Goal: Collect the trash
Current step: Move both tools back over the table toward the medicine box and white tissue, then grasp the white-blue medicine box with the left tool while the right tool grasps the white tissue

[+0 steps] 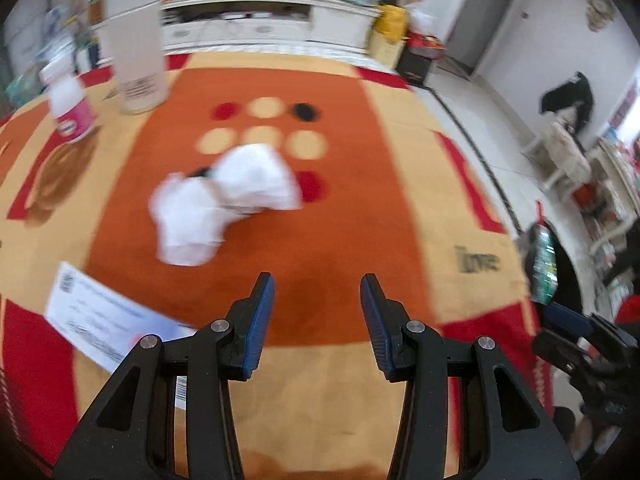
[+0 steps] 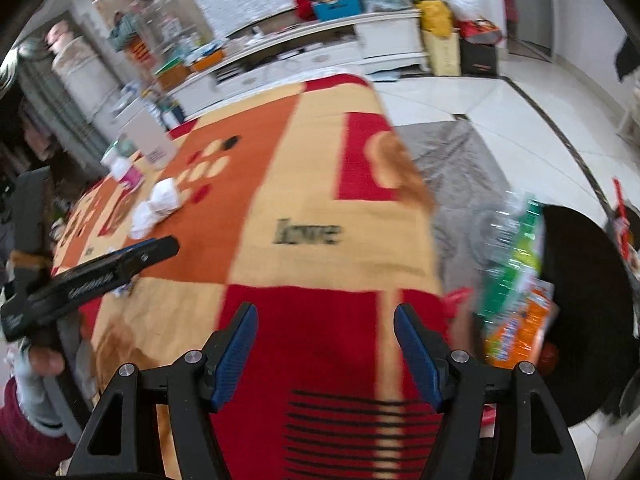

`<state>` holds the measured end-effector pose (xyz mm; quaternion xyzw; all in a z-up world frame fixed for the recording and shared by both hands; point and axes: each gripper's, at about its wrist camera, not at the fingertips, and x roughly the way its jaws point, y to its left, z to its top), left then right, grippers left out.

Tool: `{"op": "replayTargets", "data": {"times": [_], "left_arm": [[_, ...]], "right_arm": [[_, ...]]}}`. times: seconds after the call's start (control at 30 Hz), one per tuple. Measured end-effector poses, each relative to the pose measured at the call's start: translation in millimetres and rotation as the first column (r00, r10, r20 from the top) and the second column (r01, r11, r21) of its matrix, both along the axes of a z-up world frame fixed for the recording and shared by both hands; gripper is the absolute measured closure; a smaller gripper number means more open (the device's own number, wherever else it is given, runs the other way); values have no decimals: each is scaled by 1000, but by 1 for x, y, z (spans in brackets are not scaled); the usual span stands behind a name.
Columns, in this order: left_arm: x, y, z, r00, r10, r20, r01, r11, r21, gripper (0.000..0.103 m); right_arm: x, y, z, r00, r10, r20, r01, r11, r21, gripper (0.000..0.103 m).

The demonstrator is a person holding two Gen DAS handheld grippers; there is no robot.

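Observation:
Two crumpled white tissues [image 1: 224, 196] lie on the orange middle of the tablecloth, just ahead and left of my left gripper [image 1: 318, 292]. That gripper is open with nothing between its fingers. The tissues [image 2: 160, 204] also show far left in the right wrist view, beyond the left gripper [image 2: 120, 264]. My right gripper [image 2: 326, 320] is open and empty above the cloth's red near corner. To its right, a blurred green and orange plastic wrapper [image 2: 516, 280] is at the mouth of a black bin bag [image 2: 580, 300]. The wrapper [image 1: 544, 264] also appears in the left wrist view.
A printed paper sheet [image 1: 100, 320] lies on the cloth at near left. A white bottle with a pink label [image 1: 70, 108] and a tall pale cylinder [image 1: 136, 60] stand at far left. A grey mat [image 2: 452, 168] and white floor tiles lie past the table's right edge.

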<state>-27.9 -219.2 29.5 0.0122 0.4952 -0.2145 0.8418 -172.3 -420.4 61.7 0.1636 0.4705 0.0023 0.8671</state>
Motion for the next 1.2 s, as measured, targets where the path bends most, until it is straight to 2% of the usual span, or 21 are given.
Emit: {"op": "replayTargets", "data": {"times": [0.17, 0.33, 0.5, 0.67, 0.83, 1.0, 1.2], "left_arm": [[11, 42, -12, 997, 38, -71, -39, 999, -13, 60], [-7, 87, -11, 993, 28, -115, -26, 1000, 17, 60], [-24, 136, -4, 987, 78, -138, -76, 997, 21, 60], [-42, 175, 12, 983, 104, -150, -113, 992, -53, 60], [-52, 192, 30, 987, 119, -112, -129, 988, -88, 59], [-45, 202, 24, 983, 148, -106, -156, 985, -71, 53], [-28, 206, 12, 980, 184, -78, -188, 982, -34, 53]], "right_arm": [[22, 40, -1, 996, 86, -5, -86, 996, -2, 35], [40, 73, -5, 987, 161, -17, -161, 987, -1, 34], [59, 103, -12, 974, 226, -31, -226, 974, 7, 33], [88, 129, -20, 962, 268, -43, -265, 962, 61, 33], [127, 149, -23, 955, 291, -60, -282, 950, 133, 33], [174, 163, -25, 956, 280, -84, -261, 948, 179, 32], [214, 177, -26, 966, 238, -101, -223, 965, 140, 27]]}}
